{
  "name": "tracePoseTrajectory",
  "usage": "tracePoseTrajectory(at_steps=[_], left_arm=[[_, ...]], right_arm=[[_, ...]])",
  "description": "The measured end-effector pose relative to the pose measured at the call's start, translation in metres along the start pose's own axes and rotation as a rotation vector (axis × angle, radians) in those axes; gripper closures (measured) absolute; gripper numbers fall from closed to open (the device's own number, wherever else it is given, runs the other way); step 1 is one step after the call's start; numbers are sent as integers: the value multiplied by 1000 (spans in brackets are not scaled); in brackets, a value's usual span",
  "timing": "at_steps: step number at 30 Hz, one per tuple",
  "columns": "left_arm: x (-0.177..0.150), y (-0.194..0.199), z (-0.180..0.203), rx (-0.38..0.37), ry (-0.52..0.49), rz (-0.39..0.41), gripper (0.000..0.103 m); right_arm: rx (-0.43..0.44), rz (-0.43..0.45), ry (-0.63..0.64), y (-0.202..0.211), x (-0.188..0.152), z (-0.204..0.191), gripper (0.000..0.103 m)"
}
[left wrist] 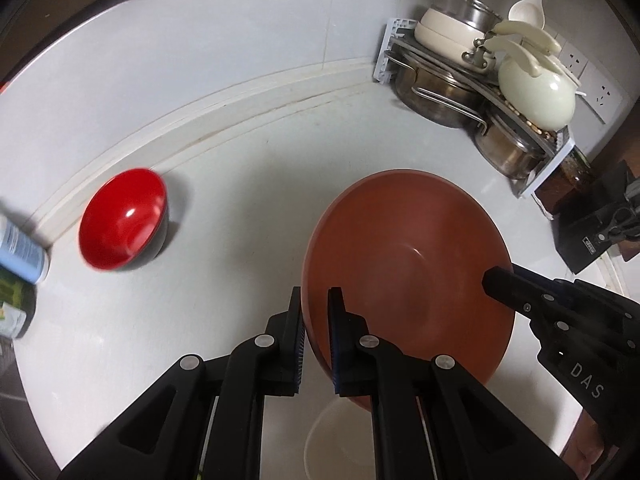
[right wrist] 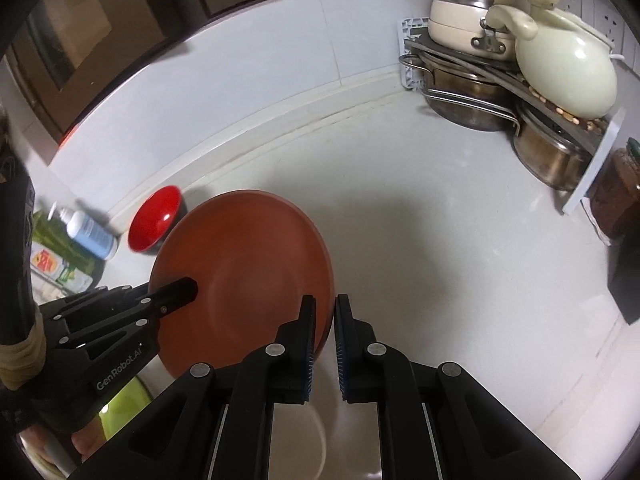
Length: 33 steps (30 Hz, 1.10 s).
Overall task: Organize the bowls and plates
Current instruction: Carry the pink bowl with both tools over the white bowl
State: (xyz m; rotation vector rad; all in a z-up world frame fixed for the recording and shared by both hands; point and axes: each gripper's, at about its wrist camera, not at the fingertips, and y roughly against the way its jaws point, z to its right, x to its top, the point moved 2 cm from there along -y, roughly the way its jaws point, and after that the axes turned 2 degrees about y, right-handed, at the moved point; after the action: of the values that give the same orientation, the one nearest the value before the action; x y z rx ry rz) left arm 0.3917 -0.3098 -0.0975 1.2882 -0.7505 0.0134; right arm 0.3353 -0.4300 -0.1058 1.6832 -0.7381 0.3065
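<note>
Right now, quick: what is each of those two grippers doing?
Left gripper: shut on the rim of the brown plate.
Right gripper: shut on the opposite rim of the same plate.

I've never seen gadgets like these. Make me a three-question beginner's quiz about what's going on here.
1. True or false: both grippers grip the brown plate at its rim.
2. Which dish sits alone near the wall? A) red bowl B) green cup C) glass jar
3. Fill in: the pots are stacked on a metal ____ in the corner.

Key:
1. True: left gripper and right gripper pinch opposite edges.
2. A, the red bowl.
3. Rack, holding steel pots.
</note>
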Motion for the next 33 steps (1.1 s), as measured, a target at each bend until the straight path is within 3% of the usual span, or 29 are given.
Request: tracePoseTrajectory(at_steps=[8,16,33], left_arm=[[-32,28,-4,-10,52,13,91],[-62,39,-8,-20,89,-26,91],[-106,23,-12,-3,105,-148,90]], right_arm=[[9,4,40,23,-24,-14,92],[13,-21,61,31,-49,-19,92],[22,-151,76,7,-89,-14,92]])
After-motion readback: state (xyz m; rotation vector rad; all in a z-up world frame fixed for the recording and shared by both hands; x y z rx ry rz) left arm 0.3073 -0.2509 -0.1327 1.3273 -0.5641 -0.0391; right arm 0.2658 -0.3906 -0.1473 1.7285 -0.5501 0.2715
